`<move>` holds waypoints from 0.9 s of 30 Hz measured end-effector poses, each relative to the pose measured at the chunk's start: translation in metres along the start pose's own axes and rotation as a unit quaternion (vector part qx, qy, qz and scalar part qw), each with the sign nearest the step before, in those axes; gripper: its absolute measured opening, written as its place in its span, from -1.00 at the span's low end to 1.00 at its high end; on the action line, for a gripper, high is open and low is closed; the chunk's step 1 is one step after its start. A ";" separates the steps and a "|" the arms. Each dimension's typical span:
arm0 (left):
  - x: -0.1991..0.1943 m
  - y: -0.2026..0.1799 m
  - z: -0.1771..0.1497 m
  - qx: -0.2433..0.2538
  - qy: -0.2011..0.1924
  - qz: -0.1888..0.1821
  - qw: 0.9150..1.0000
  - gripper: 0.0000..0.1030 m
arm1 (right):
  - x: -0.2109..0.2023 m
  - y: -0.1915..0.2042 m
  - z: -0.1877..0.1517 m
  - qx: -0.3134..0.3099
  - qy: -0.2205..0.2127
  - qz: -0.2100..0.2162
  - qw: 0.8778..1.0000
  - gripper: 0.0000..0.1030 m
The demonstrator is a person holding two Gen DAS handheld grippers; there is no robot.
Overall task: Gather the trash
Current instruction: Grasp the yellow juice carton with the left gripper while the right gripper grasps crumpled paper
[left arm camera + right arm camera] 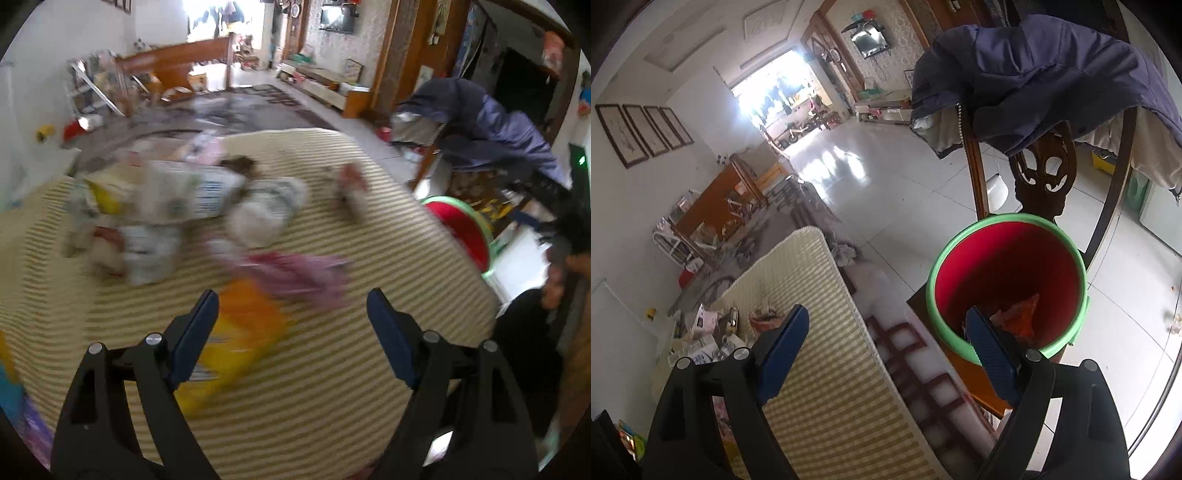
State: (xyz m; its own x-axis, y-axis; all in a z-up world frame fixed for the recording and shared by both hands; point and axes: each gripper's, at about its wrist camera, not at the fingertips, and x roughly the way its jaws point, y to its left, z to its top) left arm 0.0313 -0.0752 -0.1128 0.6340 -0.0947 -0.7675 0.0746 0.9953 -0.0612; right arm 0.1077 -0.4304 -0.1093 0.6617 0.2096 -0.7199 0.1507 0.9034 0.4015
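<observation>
My left gripper [291,314] is open and empty above a striped yellow mat [332,387]. An orange and yellow wrapper [236,339] lies just by its left finger, a pink wrapper [299,277] just beyond. White cartons and papers [177,199] lie farther back; the view is blurred. My right gripper [886,332] is open and empty beside the red bucket with a green rim [1008,280], its right finger over the rim. An orange wrapper [1021,317] lies inside the bucket. The bucket also shows in the left wrist view [461,229].
A wooden chair [1045,173] draped with a blue jacket [1052,74] stands behind the bucket. The bucket sits on a wooden stool [975,380]. More trash [713,332] lies at the mat's far end. A wooden bench [173,70] and shelf stand by the wall.
</observation>
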 end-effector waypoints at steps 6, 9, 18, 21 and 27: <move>0.007 0.047 -0.014 0.036 0.043 0.029 0.998 0.54 | 0.005 0.017 -0.010 -0.019 0.016 -0.002 1.000 0.64; 0.020 0.047 -0.017 0.053 0.069 0.023 0.996 0.54 | 0.009 0.023 -0.014 -0.025 0.026 -0.002 0.999 0.64; 0.052 0.040 -0.025 0.081 0.130 0.002 0.988 0.56 | 0.016 0.027 -0.021 -0.028 0.040 -0.003 0.999 0.65; 0.056 0.040 -0.024 0.084 0.131 0.002 0.988 0.56 | 0.016 0.029 -0.022 -0.033 0.041 -0.004 0.999 0.65; 0.060 0.041 -0.020 0.047 0.125 0.017 0.991 0.48 | 0.018 0.031 -0.026 -0.037 0.044 -0.004 0.998 0.65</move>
State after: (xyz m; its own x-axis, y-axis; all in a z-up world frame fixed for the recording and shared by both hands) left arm 0.0568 -0.0401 -0.1747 0.4284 -0.0413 -0.9026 0.1341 0.9908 0.0183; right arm 0.1053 -0.3889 -0.1250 0.5932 0.2309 -0.7713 0.0988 0.9299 0.3543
